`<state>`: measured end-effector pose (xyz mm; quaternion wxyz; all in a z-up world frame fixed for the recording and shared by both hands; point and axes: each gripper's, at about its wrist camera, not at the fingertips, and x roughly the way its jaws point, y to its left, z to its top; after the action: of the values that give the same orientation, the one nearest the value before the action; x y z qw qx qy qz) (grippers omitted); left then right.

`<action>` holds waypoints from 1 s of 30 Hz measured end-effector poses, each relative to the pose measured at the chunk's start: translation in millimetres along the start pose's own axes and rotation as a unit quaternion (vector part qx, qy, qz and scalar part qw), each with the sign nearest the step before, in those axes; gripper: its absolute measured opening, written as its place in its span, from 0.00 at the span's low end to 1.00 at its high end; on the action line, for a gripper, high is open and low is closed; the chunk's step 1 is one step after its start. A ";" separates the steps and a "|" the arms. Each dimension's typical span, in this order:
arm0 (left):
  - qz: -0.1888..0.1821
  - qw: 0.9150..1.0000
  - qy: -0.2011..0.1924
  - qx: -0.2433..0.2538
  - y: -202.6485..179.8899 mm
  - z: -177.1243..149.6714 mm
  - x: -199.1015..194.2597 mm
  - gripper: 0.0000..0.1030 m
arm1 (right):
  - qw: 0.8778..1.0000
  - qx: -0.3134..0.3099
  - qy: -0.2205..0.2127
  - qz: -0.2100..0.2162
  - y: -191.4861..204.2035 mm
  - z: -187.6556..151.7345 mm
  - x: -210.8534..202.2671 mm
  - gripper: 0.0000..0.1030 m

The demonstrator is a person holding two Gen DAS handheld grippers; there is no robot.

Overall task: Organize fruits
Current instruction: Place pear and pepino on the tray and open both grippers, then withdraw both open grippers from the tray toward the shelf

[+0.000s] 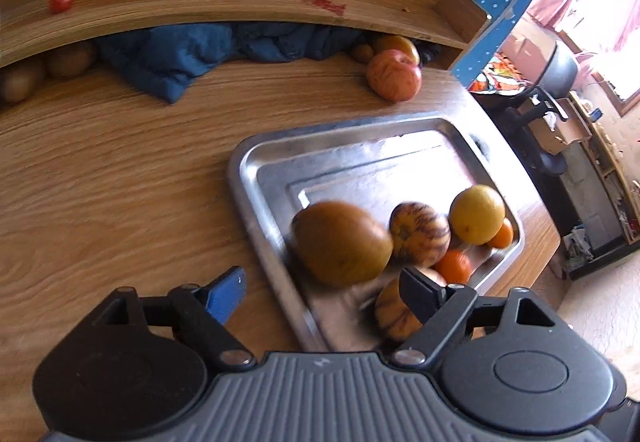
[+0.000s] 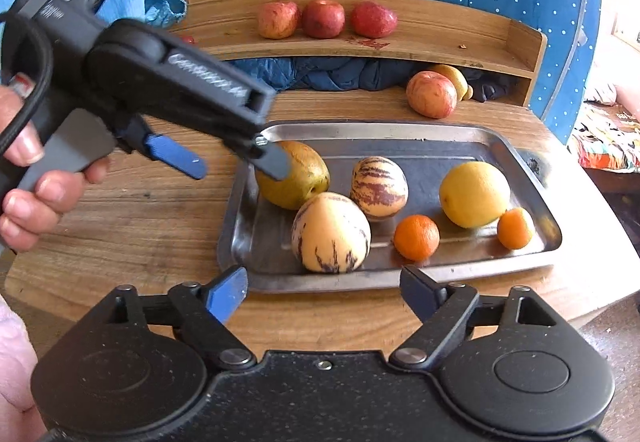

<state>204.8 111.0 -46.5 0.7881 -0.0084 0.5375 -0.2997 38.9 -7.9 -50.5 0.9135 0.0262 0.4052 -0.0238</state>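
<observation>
Fingers (image 2: 276, 158) spread over brown pear (image 2: 298, 182), striped melons (image 2: 331, 232) crowding (tray (image 2: 520, 158))

Hardly any writing can be read. The left hand-held gripper (image 2: 236, 162), seen from the right wrist camera, carries white lettering on its black body near the top left, but it is tilted and blurred and cannot be made out. A small pale mark sits on the grey ribbed housing at the bottom of the left wrist view; it is too small to tell. The fruit and tray (image 2: 520, 162) bear no legible labels.
</observation>
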 end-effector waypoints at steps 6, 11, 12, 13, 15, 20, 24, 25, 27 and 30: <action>0.031 0.999 0.012 -0.007 9.6 -28.8 -21.8 0.93 | 1.000 0.005 -0.002 0.017 3.3 -12.4 -15.3 0.96; 0.060 0.998 0.031 -0.015 14.6 -54.5 -31.1 0.95 | 1.000 0.011 -0.002 0.024 6.7 -25.8 -28.3 0.99; 0.067 0.997 0.035 -0.018 14.8 -59.3 -32.1 0.96 | 1.000 0.013 -0.001 0.025 6.7 -27.6 -30.1 0.99; 0.073 0.996 0.039 -0.020 15.0 -63.3 -32.9 0.96 | 1.000 0.014 -0.002 0.024 6.9 -30.1 -32.6 0.99; 0.087 0.995 0.046 -0.024 15.0 -70.2 -34.9 0.96 | 1.000 0.019 -0.007 0.022 6.9 -33.9 -36.6 0.99; 0.100 0.993 0.052 -0.033 13.9 -78.5 -41.2 0.97 | 0.999 0.032 -0.023 0.014 2.0 -39.7 -49.3 0.99; 0.103 0.993 0.044 -0.027 8.0 -76.5 -48.6 0.98 | 0.998 0.045 -0.043 -0.003 -5.7 -38.6 -58.1 0.99; 0.104 0.993 0.042 -0.026 6.3 -74.4 -48.5 0.98 | 0.998 0.048 -0.047 -0.008 -7.8 -37.7 -59.7 0.99; 0.104 0.993 0.041 -0.025 3.4 -71.1 -49.3 0.98 | 0.997 0.053 -0.056 -0.014 -11.8 -36.5 -62.2 0.99; 0.102 0.994 0.036 -0.020 -1.0 -63.9 -46.6 0.99 | 0.996 0.059 -0.063 -0.022 -19.5 -34.6 -63.0 0.99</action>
<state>138.5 152.4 -33.9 0.7944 0.0411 0.5694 -0.2073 -30.2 -23.6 -27.5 0.9335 0.0697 0.3449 -0.0692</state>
